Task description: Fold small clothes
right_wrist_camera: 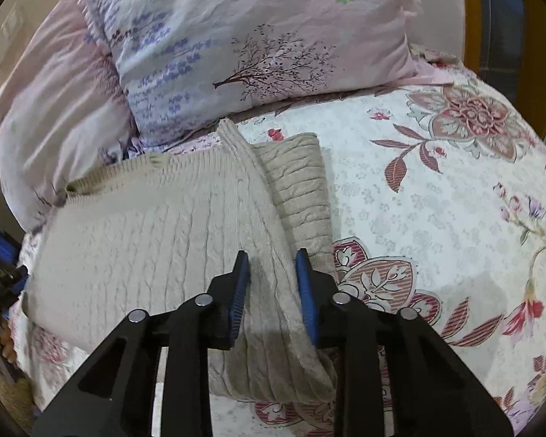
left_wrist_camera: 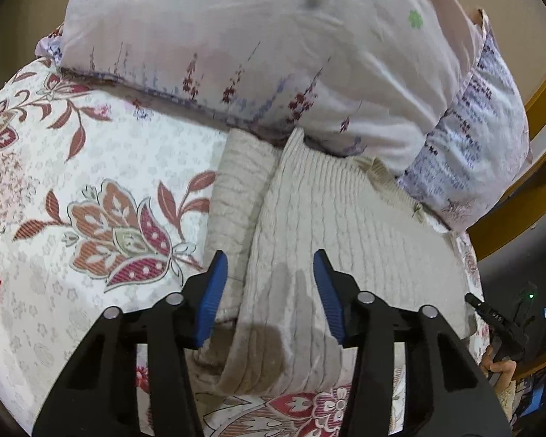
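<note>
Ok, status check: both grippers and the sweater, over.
Left gripper straddles a raised sweater fold, pads not pressing. Right gripper shut on a fold ridge at its end. Pillow touches the sweater's far edge.

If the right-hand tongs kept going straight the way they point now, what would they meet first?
Most likely the beige ribbed knit sweater: its raised fold already lies between the right tongs, above the floral bedspread. Whether they already touch is unclear.
</note>
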A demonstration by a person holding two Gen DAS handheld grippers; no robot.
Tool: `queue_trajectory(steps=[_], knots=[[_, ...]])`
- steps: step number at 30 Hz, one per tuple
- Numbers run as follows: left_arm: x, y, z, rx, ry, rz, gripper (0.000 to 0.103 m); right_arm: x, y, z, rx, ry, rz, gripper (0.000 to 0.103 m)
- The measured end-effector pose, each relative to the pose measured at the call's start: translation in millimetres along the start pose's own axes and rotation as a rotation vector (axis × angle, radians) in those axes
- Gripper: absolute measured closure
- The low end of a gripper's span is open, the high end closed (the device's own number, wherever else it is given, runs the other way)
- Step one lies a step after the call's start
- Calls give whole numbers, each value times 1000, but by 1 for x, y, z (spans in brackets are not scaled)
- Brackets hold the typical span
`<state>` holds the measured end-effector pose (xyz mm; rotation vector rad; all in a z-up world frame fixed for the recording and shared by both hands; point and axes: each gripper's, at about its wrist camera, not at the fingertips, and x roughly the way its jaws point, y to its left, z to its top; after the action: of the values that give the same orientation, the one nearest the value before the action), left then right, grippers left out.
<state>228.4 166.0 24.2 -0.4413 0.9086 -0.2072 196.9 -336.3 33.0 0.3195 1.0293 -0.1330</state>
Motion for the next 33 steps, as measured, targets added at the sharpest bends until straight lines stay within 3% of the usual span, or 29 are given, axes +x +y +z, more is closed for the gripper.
queue_trajectory(steps=[2, 4, 7, 13, 18, 22, 28, 29, 31, 33], knots=[[2, 0, -2, 0, 8, 0, 69, 0, 0, -1, -7, 2, -11, 91], [5, 1, -3, -5, 22, -7, 84, -2, 0, -1, -6, -5, -6, 93], [5, 1, -5, -1, 27, -4, 92, -9, 3, -3, -16, -30, -11, 94], [-4, 3, -7, 6, 18, -10, 92, -30, 7, -6, 8, -70, -4, 94], [-7, 3, -10, 13, 13, -22, 89, -17, -1, -12, 38, -15, -36, 94], [-11, 0, -13, 29, 4, -30, 83, -15, -1, -12, 43, -21, -34, 94], [-6, -5, -16, 65, 11, -13, 83, -13, -1, -11, 45, -15, -30, 94], [-5, -6, -16, 68, 12, -7, 84, -13, -1, -11, 43, -14, -30, 94], [-3, -7, -17, 78, 18, 1, 95, -15, -1, -10, 48, -18, -28, 94], [-5, -5, -18, 73, 18, -4, 96, -18, -2, -10, 52, -33, -21, 94]])
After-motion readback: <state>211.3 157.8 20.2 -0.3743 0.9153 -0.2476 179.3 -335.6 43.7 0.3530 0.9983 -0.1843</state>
